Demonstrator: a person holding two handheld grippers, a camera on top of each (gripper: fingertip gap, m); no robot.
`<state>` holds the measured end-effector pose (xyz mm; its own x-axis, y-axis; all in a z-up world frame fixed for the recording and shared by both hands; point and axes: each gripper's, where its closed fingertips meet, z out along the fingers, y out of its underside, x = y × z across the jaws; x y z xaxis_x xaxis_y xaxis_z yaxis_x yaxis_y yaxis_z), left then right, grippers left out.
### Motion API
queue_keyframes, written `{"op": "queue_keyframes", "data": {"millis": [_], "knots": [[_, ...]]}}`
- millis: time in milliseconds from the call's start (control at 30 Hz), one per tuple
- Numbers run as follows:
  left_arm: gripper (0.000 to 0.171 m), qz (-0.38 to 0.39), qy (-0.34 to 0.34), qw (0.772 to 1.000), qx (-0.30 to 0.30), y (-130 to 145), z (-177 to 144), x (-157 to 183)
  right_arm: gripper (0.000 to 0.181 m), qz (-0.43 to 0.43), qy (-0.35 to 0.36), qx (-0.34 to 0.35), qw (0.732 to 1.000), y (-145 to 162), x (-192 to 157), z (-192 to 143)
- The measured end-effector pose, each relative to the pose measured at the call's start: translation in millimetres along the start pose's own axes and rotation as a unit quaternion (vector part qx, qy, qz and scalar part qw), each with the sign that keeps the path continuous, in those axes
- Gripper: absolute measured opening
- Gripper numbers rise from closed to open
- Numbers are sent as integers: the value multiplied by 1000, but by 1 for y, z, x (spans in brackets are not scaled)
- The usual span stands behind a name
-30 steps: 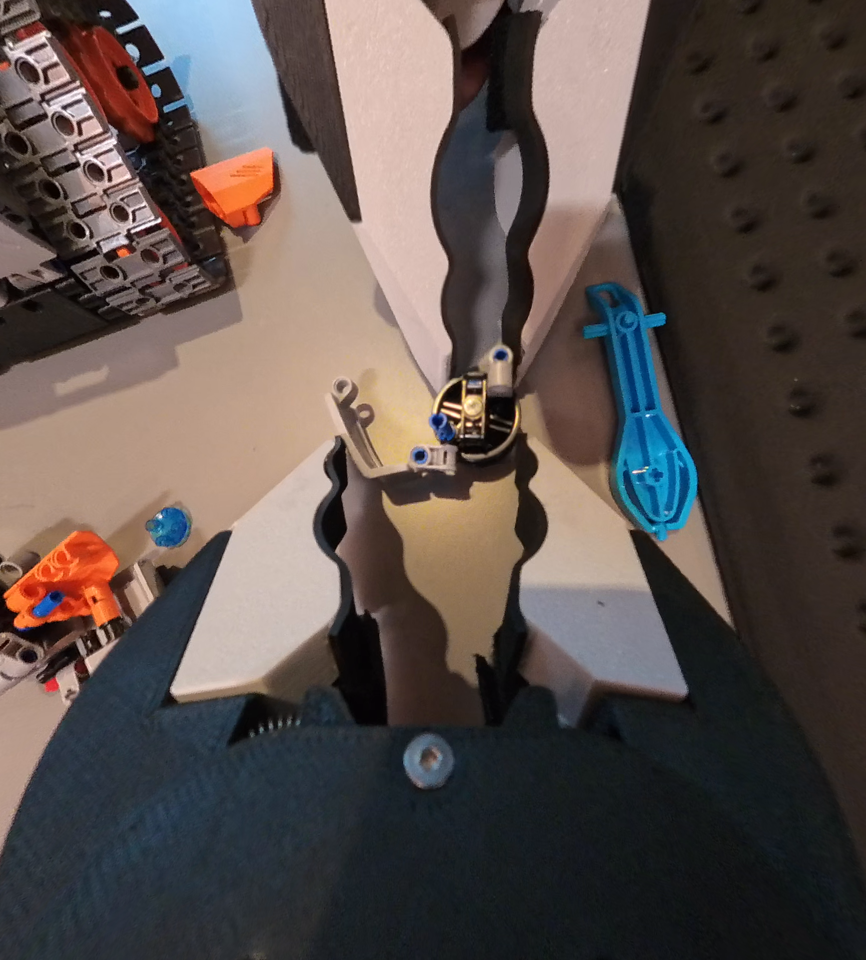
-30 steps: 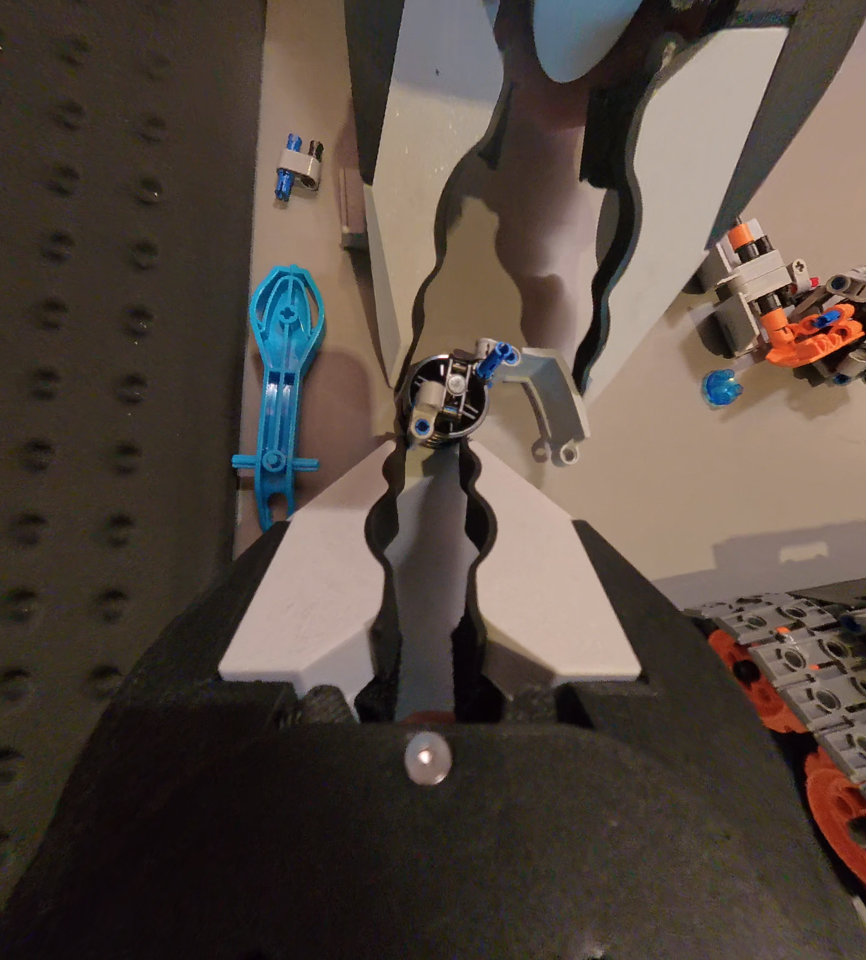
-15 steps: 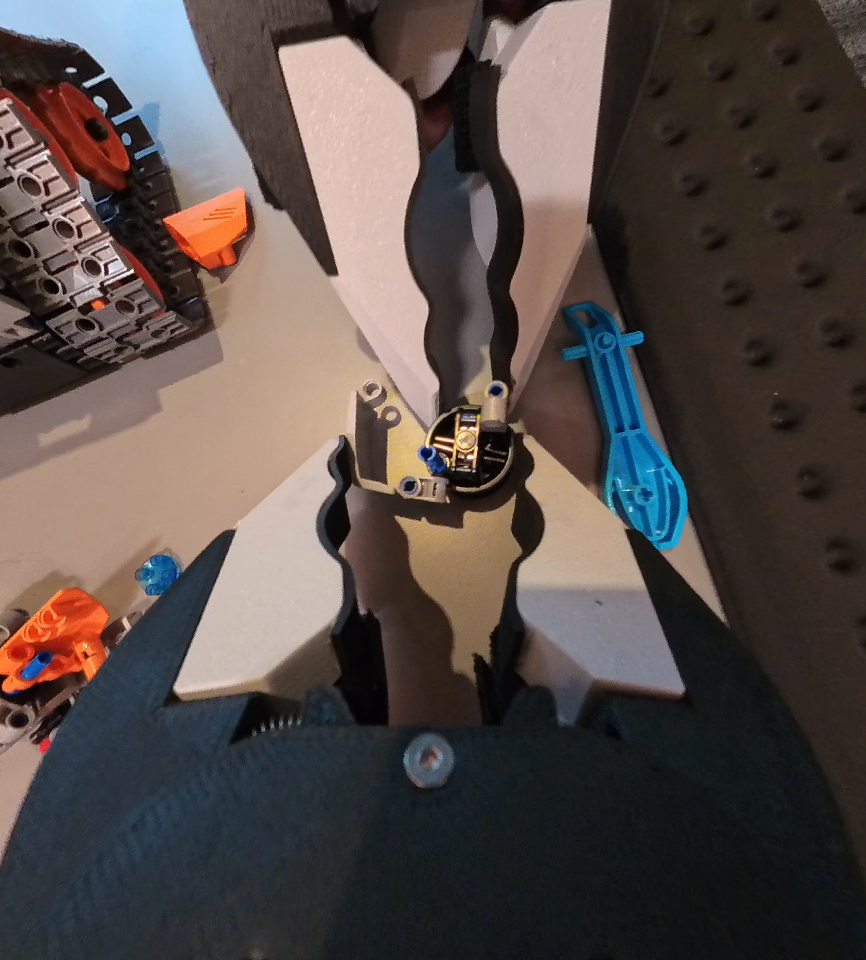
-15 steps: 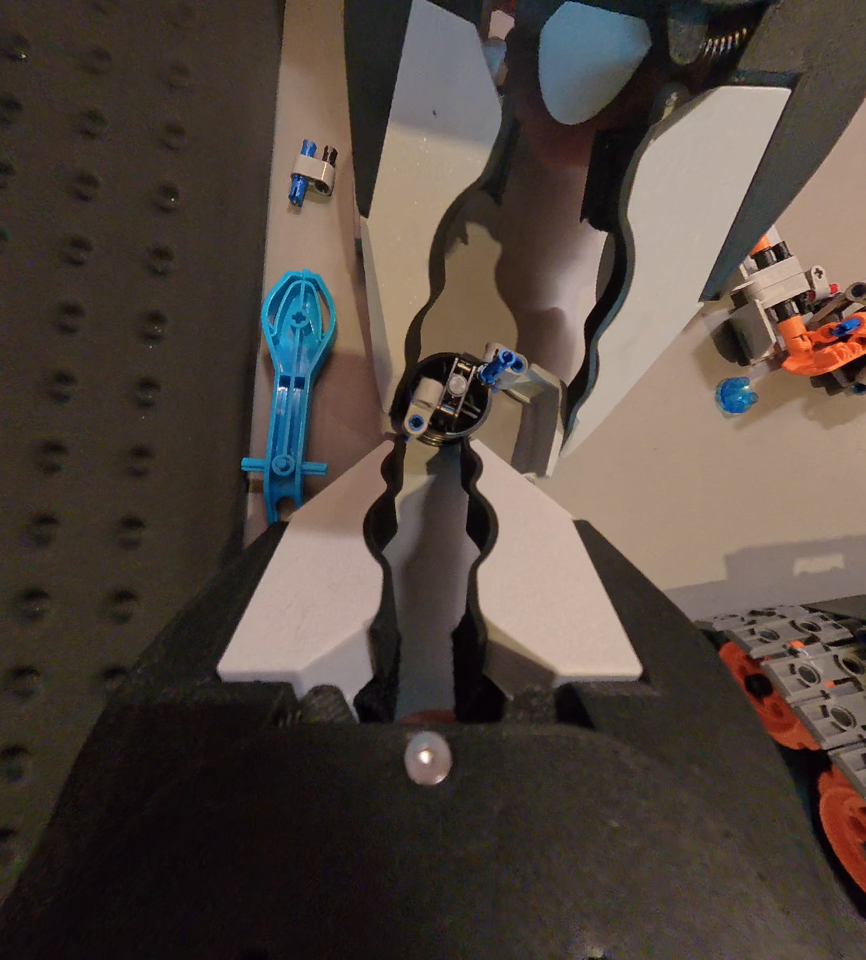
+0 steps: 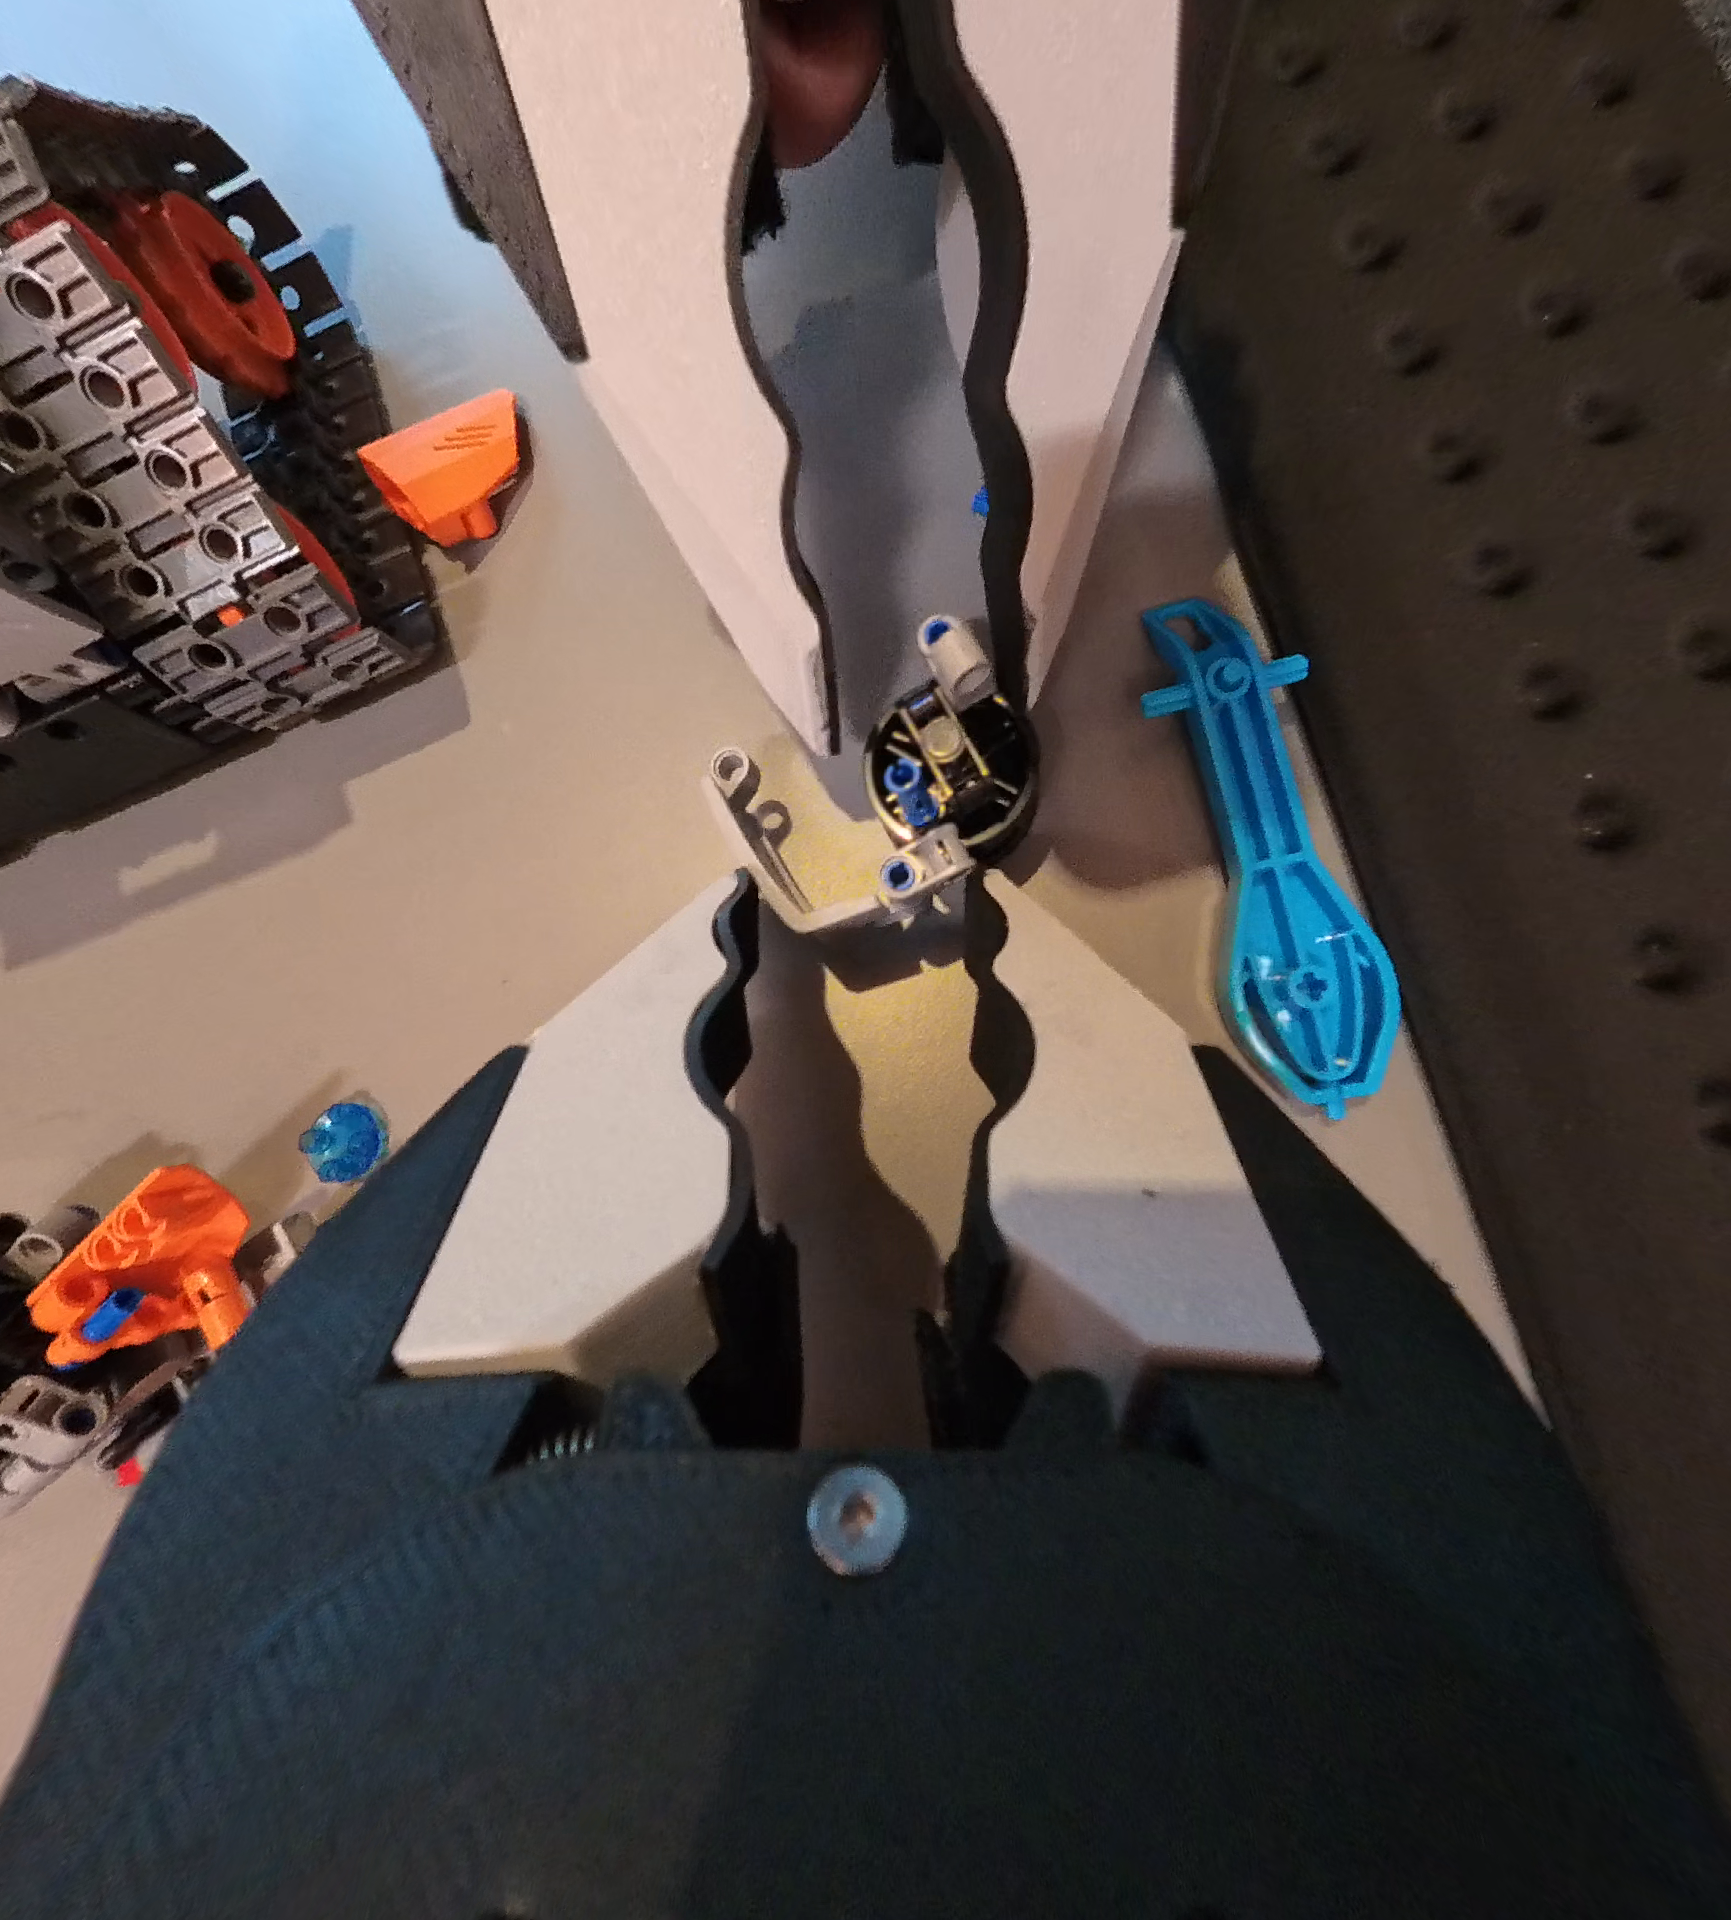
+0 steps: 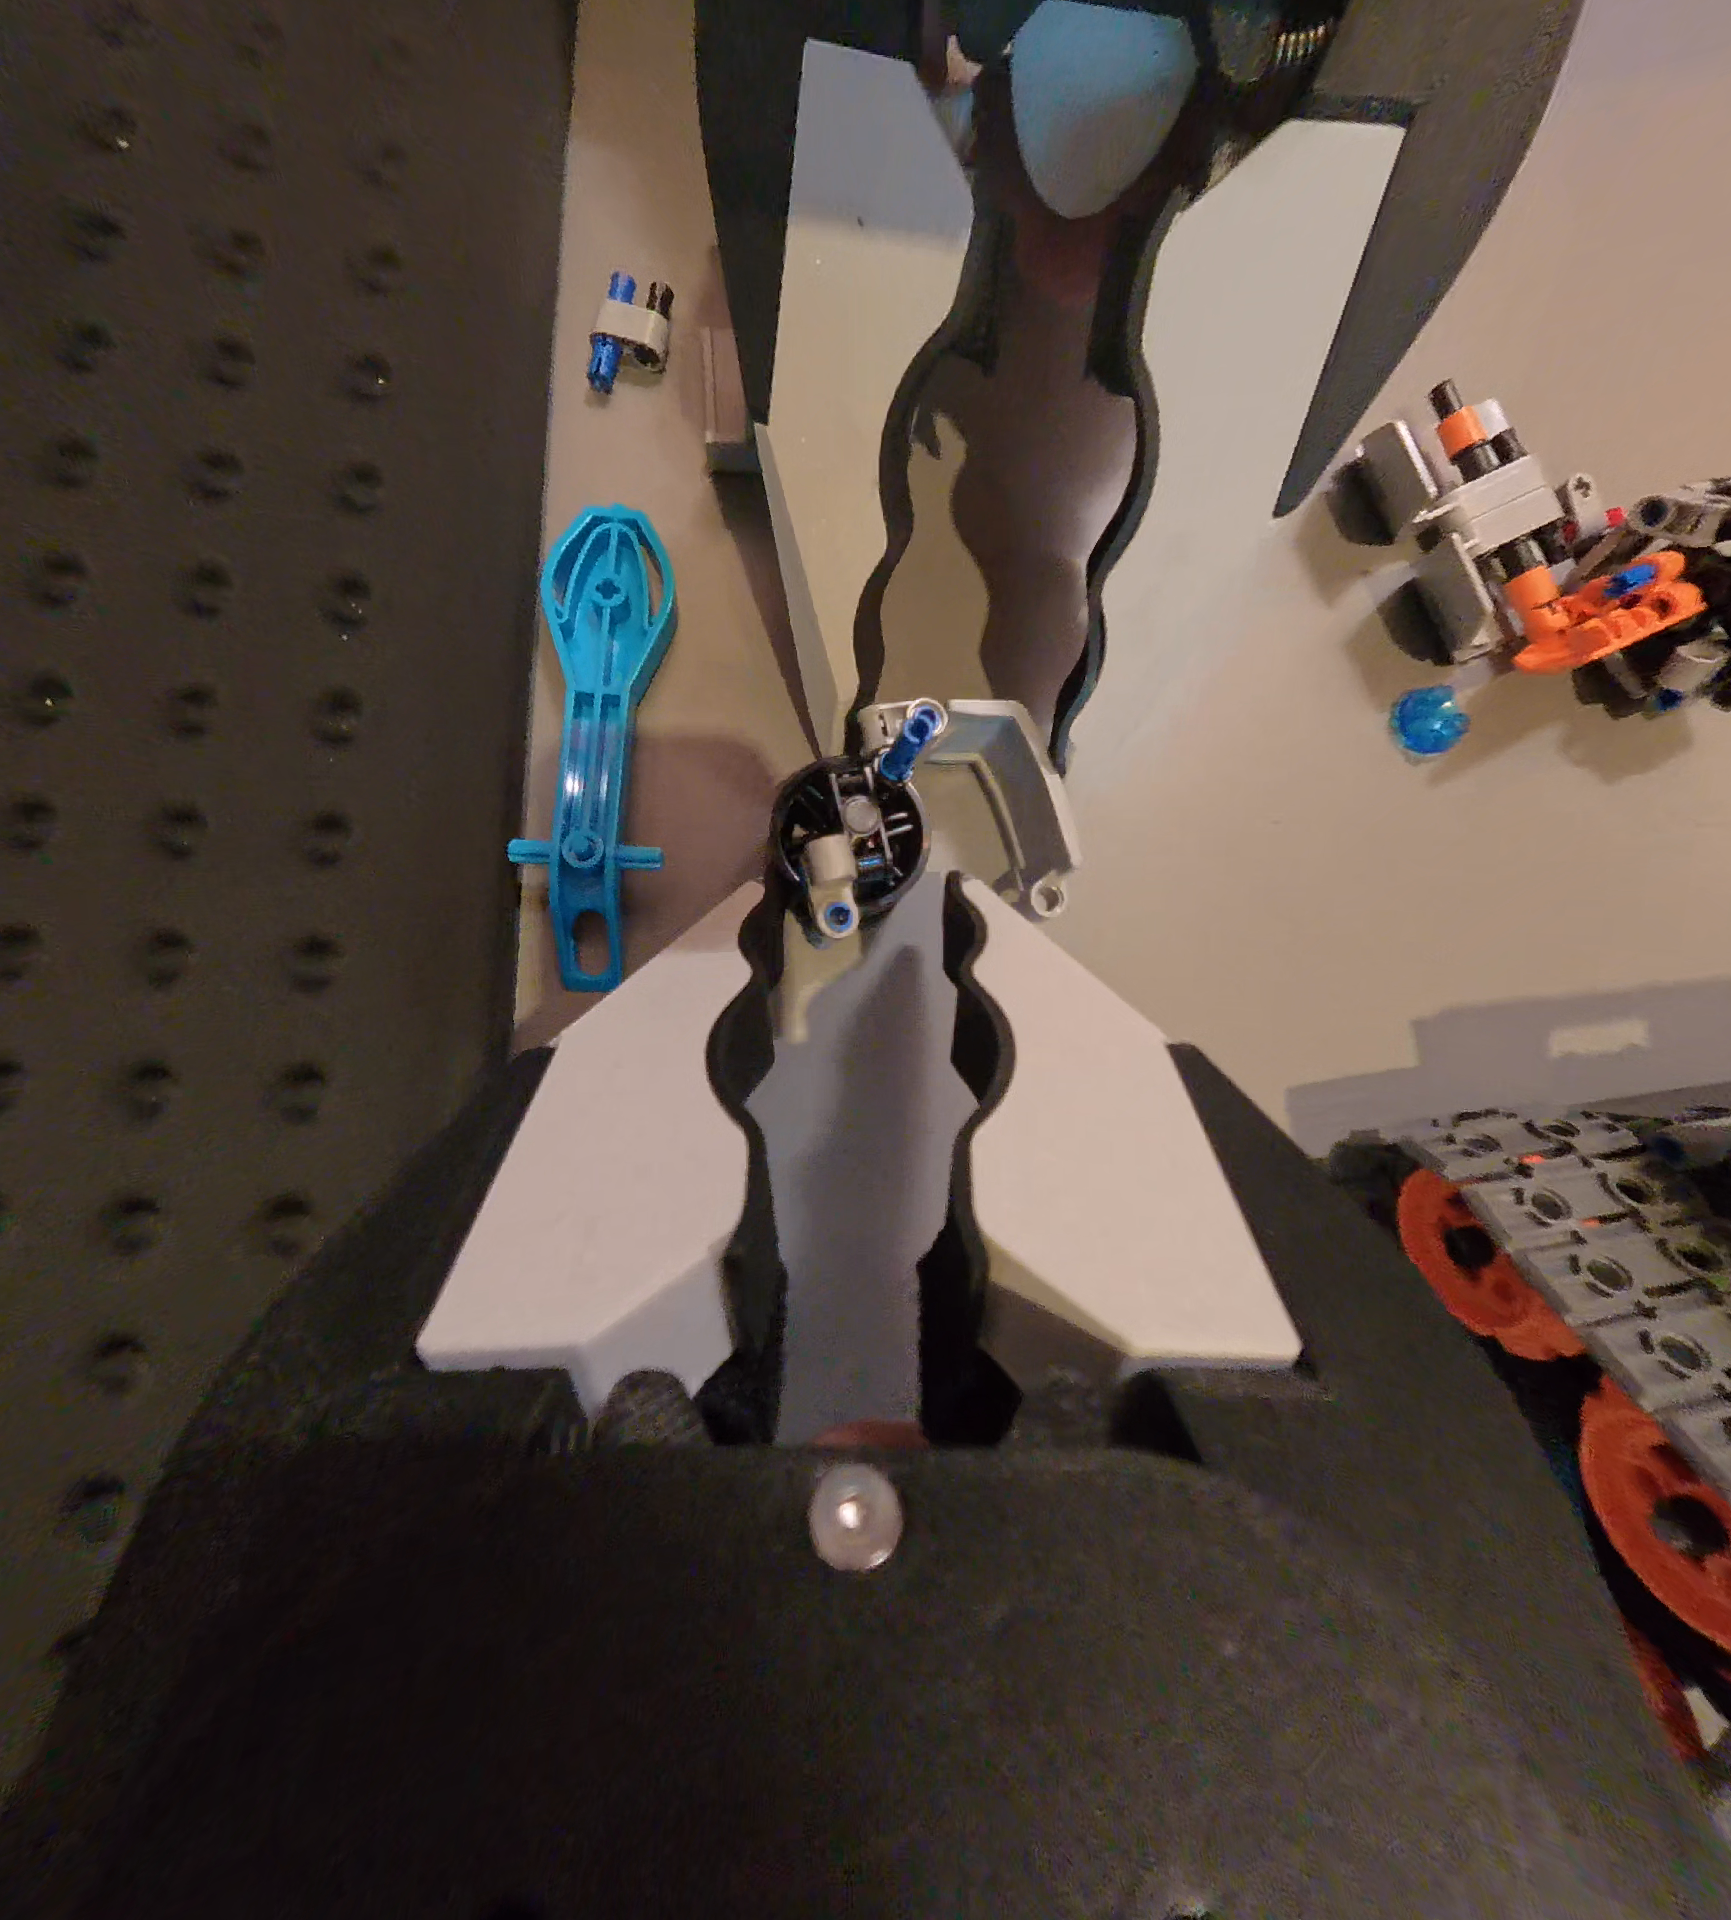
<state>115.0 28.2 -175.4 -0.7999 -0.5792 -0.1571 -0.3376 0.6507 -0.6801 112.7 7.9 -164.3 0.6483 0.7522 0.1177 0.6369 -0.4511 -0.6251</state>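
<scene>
The two grippers point at each other nose to nose, and everything hinges on the round black piece (image 6: 850, 831) between them. The right gripper (image 6: 850, 904) has it: its jaws are drawn in to a narrow gap and pinch the piece at the very tips, with a small grey connector (image 6: 830, 862) on the piece's face poking back between the fingers.

Joined to the round black piece on its far side from the right gripper is a grey curved panel (image 5: 809, 909). Its long arm runs sideways, across the line of the two grippers rather than along it. The left gripper (image 5: 856, 904) lies dead ahead of the panel, jaws about half open, with the panel's bend sitting between the tips. I can't make out whether the pads actually press on it. So the right gripper is the nearer one and already has hold, while the left is at the panel's edge.

Just beside the round black piece, on the table (image 5: 487, 852), lies a blue lever-shaped part (image 5: 1266, 914), lengthwise along the grippers' line and against a black studded mat (image 5: 1567, 727). Farther from the piece on the other side are a clear blue stud (image 5: 343, 1141) and a small orange-and-grey assembly (image 5: 134, 1278). Farthest off are an orange wedge (image 5: 445, 462) and a tracked model (image 5: 113, 436).
</scene>
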Motion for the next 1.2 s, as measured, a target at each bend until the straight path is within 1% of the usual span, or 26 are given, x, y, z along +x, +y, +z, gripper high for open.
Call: {"op": "queue_keyframes", "data": {"millis": [233, 300, 367, 400, 567, 633, 833, 1000, 1067, 1133, 1200], "knots": [[34, 6, 13, 1000, 2, 0, -1, 5, 26, -5, -6, -1, 1000, 1, -2, 0], [33, 3, 24, 1000, 5, -1, -1, 8, 23, -6, -1, -4, 1000, 2, -1, 0], [32, 0, 39, 999, 12, -3, -2, 13, 13, -9, 6, -10, 1000, 4, 2, 0], [32, 1, 40, 999, 11, -3, -2, 13, 13, -11, 8, -10, 1000, 4, 2, 0], [32, -3, 44, 999, 13, -3, -2, 14, 10, -12, 18, -16, 1000, 6, 5, 0], [32, -3, 38, 999, 11, -4, -1, 13, 13, -8, 24, -19, 1000, 7, 7, 0], [32, 15, -5, 1000, -1, 2, -2, 4, 18, 11, 37, -7, 999, 6, 14, -9], [32, 33, -40, 999, -14, 4, -5, -2, 17, 30, 50, 1, 998, 7, 22, -15], [32, 48, -67, 996, -23, 5, -6, -7, 20, 44, 49, 13, 998, 4, 24, -17], [32, 69, -86, 993, -31, 5, -8, -8, 28, 65, 51, 29, 996, 1, 29, -19], [32, 95, -108, 989, -42, 4, -9, -10, 30, 87, 50, 51, 994, -4, 34, -21]]}}
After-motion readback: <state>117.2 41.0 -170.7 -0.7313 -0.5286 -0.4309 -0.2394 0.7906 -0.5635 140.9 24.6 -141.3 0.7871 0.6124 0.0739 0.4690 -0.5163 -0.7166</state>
